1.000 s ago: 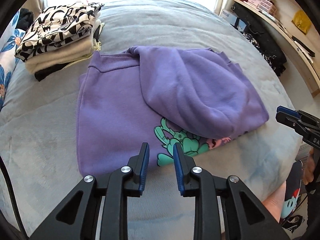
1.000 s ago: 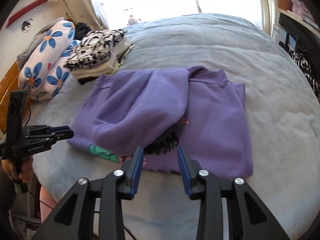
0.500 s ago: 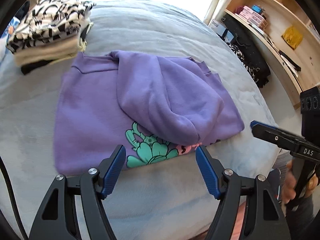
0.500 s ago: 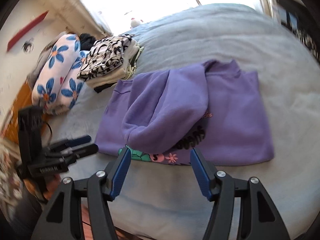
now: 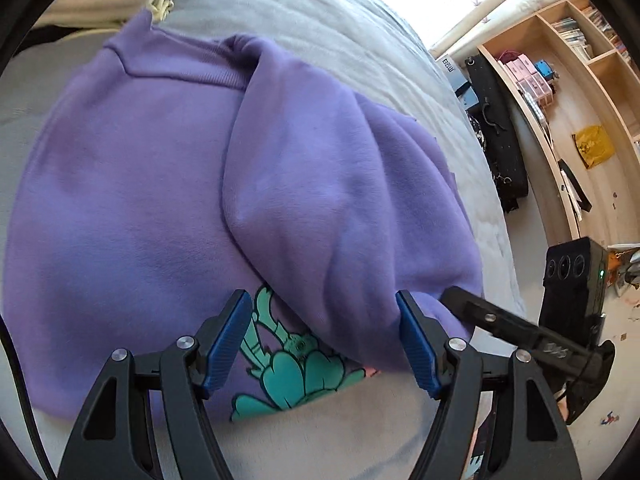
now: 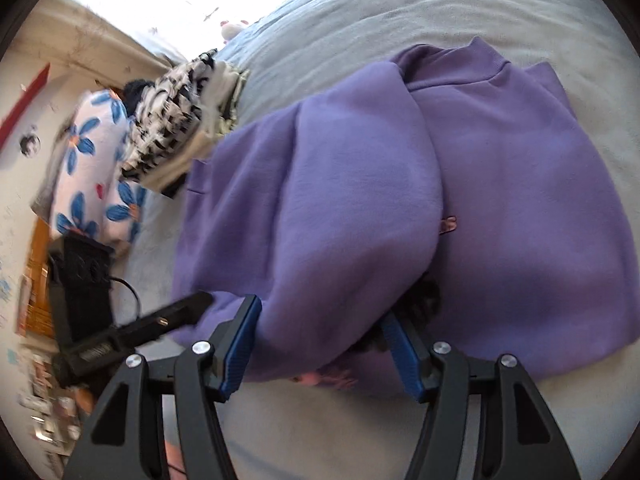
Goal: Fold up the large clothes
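Left gripper [image 5: 324, 344] jaws apart, right gripper [image 6: 320, 350] jaws closing, both straddling the sweatshirt's [image 5: 132, 200] near hem.

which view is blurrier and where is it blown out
Right wrist view: blurrier, with motion smear on the folded clothes stack, the floral pillow and the purple sweatshirt; the window at top left is blown out white. Left wrist view: sharper on the sweatshirt, window glare only at the top right, strong fisheye bending of the wooden shelves.
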The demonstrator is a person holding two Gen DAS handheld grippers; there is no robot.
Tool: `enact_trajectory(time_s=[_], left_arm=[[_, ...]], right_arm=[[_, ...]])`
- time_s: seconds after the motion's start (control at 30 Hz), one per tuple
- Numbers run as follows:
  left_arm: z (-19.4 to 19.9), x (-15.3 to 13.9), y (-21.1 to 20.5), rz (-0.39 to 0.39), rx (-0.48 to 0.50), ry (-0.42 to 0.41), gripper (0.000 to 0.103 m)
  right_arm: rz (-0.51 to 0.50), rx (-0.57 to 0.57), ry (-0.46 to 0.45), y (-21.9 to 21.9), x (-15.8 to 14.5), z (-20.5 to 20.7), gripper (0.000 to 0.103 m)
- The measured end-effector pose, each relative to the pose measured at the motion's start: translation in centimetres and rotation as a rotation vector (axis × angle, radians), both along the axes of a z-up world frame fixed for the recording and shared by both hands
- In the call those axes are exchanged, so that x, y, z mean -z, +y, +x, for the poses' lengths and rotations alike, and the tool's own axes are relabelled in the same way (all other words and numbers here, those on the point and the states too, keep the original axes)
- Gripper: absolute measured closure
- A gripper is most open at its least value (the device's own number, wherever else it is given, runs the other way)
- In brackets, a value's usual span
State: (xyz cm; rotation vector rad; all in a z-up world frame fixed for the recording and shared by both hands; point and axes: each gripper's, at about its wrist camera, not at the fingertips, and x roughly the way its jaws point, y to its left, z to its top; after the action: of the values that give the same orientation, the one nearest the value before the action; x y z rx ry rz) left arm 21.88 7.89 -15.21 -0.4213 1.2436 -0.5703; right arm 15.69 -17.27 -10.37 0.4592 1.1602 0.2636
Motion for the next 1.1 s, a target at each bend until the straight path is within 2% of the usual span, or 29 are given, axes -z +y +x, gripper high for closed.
enact_trajectory(time_s=[0.07, 0.2, 0.3, 0.37, 0.43, 0.47, 0.5, 0.53, 0.67, 0.73, 0.8, 0.83, 0.87, 0.93, 0.97, 1.03, 1.1], left_arm=[[0.0, 0.5, -0.8, 0.007, 0.016, -0.012, 0.032], [-0.2, 1.2, -3.0, 0.089, 0.038, -0.067, 0.032], [0.1, 1.5, -3.5, 0.084, 0.010, -0.070, 0.034], [0.5, 1.6, -3.4, 0.046, -0.014, -0.061, 0.044], [0.5, 1.5, -3.1, -0.030, -0.012, -0.036, 0.074], [0.6, 1.5, -3.1, -0.071, -0.030, -0.022, 0.077], [0.6, 1.4, -3.0, -0.075, -0.042, -0.032, 0.083], [0.4, 1.0, -3.1, -0.069, -0.053, -0.055, 0.085], [-1.5, -1.7, -3.8, 0.025, -0.085, -0.183, 0.087], [-2.4, -2.3, -4.1, 0.075, -0.106, -0.219, 0.087], [-2.7, -1.8, -4.2, 0.133, -0.119, -0.215, 0.087], [-2.6, -0.5, -4.6, 0.178, -0.120, -0.192, 0.086], [-2.4, 0.4, -4.7, 0.191, -0.122, -0.174, 0.085], [-2.0, 1.9, -4.7, 0.194, -0.138, -0.153, 0.078], [-2.0, 2.0, -4.6, 0.182, -0.146, -0.158, 0.077], [-1.9, 1.6, -4.5, 0.188, -0.147, -0.169, 0.069], [-2.1, 1.1, -4.5, 0.206, -0.142, -0.184, 0.063]], right_arm=[[-0.025, -0.010, 0.002, -0.2, 1.1, -0.2, 0.067], [-0.037, -0.013, -0.021, -0.7, 2.6, -0.7, 0.072], [-0.022, -0.002, -0.041, -1.0, 2.9, -1.0, 0.074], [-0.014, 0.000, -0.050, -1.2, 3.0, -1.1, 0.074], [-0.009, -0.004, -0.060, -1.2, 2.9, -1.1, 0.076], [-0.004, -0.003, -0.061, -1.2, 2.9, -1.0, 0.076], [0.009, -0.002, -0.062, -1.3, 2.8, -1.1, 0.077], [0.024, 0.002, -0.069, -1.5, 2.6, -1.1, 0.078], [0.058, 0.023, -0.133, -1.7, 1.0, -1.4, 0.080], [0.051, 0.023, -0.170, -1.3, 0.4, -1.7, 0.080], [0.020, 0.011, -0.166, -0.6, 1.1, -1.7, 0.080], [-0.008, 0.005, -0.147, -0.2, 2.0, -1.5, 0.080], [-0.030, 0.007, -0.129, 0.0, 3.0, -1.5, 0.080], [-0.041, 0.009, -0.133, 0.2, 4.0, -1.5, 0.080], [-0.046, 0.009, -0.138, 0.3, 3.9, -1.5, 0.080], [-0.062, -0.002, -0.146, 0.4, 3.4, -1.7, 0.078], [-0.082, -0.016, -0.145, 0.5, 3.0, -1.9, 0.069]])
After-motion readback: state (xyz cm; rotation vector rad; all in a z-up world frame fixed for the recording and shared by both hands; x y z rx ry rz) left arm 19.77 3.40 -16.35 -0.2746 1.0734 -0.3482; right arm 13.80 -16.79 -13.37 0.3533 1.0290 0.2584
